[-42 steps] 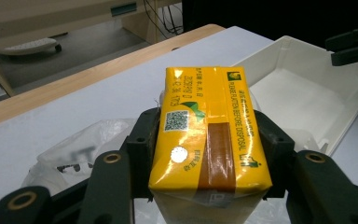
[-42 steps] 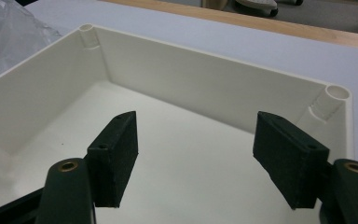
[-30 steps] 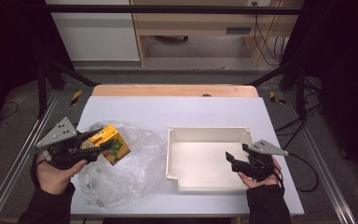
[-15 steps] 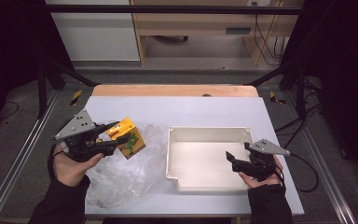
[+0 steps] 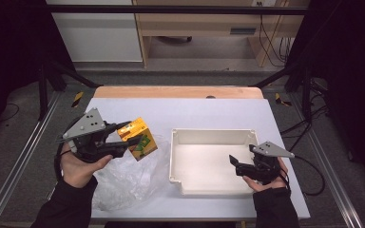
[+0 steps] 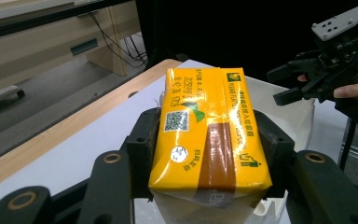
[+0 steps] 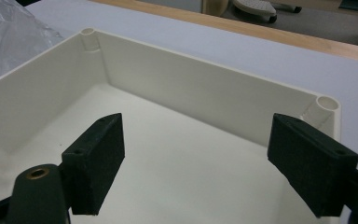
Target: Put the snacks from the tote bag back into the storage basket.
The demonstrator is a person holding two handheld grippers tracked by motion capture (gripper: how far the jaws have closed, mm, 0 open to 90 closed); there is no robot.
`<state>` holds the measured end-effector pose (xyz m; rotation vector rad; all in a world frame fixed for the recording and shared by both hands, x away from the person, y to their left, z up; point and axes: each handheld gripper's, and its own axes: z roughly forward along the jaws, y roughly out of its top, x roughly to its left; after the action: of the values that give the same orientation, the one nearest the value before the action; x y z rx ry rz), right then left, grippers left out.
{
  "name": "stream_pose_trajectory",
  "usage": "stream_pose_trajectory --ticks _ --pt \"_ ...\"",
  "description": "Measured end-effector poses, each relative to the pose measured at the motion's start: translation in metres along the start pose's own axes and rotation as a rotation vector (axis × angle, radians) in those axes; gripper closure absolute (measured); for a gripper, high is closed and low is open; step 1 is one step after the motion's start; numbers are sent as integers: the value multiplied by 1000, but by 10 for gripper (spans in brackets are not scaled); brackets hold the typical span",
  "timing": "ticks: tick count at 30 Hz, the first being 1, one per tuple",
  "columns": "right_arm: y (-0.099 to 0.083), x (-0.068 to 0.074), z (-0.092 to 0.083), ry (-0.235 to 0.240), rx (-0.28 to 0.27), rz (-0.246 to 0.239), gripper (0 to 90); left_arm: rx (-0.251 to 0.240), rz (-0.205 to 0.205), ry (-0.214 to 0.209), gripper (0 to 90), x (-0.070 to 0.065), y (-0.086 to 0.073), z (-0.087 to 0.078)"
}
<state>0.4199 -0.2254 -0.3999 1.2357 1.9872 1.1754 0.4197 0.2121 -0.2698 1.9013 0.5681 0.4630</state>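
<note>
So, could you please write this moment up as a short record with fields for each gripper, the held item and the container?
left gripper: jaws shut on the yellow carton, held above the table
yellow carton: clamped by its two sides, yellow with a brown band and a QR code
plastic bag: clear, crumpled on the table below the carton
white tray: open, nothing lying in it, right of the bag
right gripper: jaws open, nothing between them, just been opening, poised over the tray's near right corner

Yellow carton (image 5: 138, 139), tilted, clamped off the table, above crumpled clear bag (image 5: 128, 183).
</note>
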Motion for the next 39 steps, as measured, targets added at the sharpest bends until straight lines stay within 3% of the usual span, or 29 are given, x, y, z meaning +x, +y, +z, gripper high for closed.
stream_pose_trajectory --ticks 5,15,27,36,39 --pt "0 1 0 -3 0 -4 189 2 19 -8 504 -3 5 3" --pt "0 -1 -1 -4 -10 -1 190 4 53 -71 504 -10 14 24" --pt "0 -1 1 4 -9 0 191 42 91 -160 504 -14 12 65" --pt "0 -1 2 2 -7 -4 188 79 109 -200 504 -16 6 90" --pt "0 -2 2 0 -12 -1 182 103 134 -218 504 -20 5 101"
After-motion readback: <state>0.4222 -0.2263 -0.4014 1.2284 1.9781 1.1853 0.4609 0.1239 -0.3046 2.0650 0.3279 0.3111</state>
